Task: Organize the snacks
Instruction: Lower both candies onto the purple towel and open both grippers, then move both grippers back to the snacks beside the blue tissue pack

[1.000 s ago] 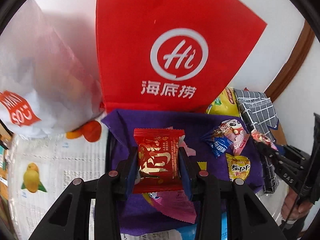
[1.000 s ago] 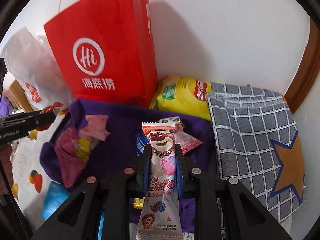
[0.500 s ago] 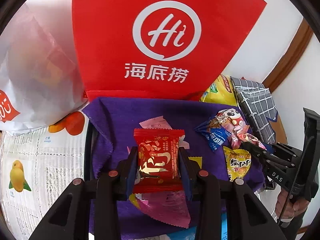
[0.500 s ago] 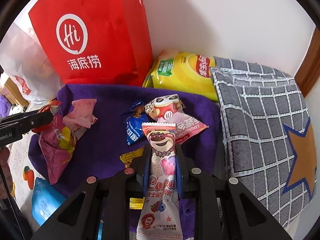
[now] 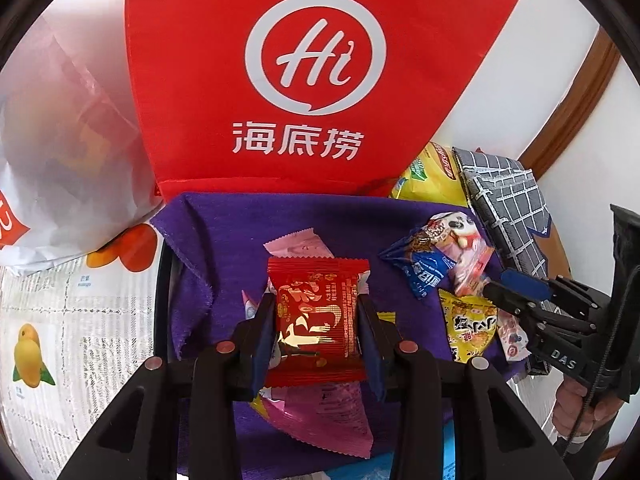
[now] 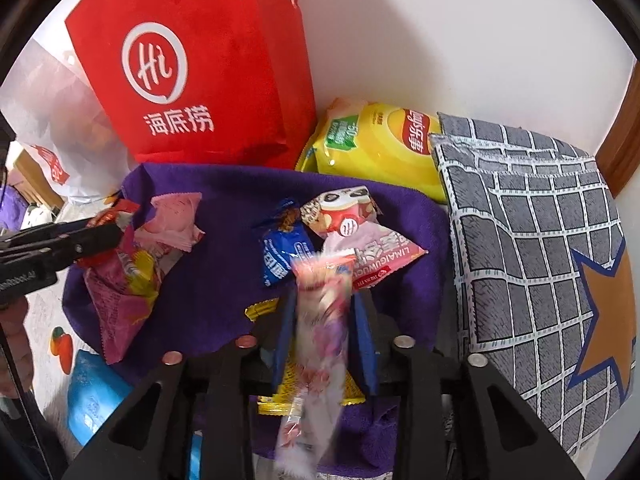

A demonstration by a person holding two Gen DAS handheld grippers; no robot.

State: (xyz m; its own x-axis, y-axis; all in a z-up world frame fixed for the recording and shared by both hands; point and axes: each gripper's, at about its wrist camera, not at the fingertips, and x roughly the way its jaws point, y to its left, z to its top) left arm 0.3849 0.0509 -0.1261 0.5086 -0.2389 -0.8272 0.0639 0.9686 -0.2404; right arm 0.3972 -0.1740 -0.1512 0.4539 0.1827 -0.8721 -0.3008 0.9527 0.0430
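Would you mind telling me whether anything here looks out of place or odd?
The pink bear-print snack between the right hand-held gripper fingers is motion-blurred and its jaws look spread, so it may be slipping free. The purple cloth is rumpled at its left edge. The left hand-held gripper firmly holds the red packet.

Glossy foil red snack packet (image 5: pixel 318 320) over fuzzy purple cloth (image 5: pixel 248 232) — behind it, a matt red paper bag (image 5: pixel 312 80).
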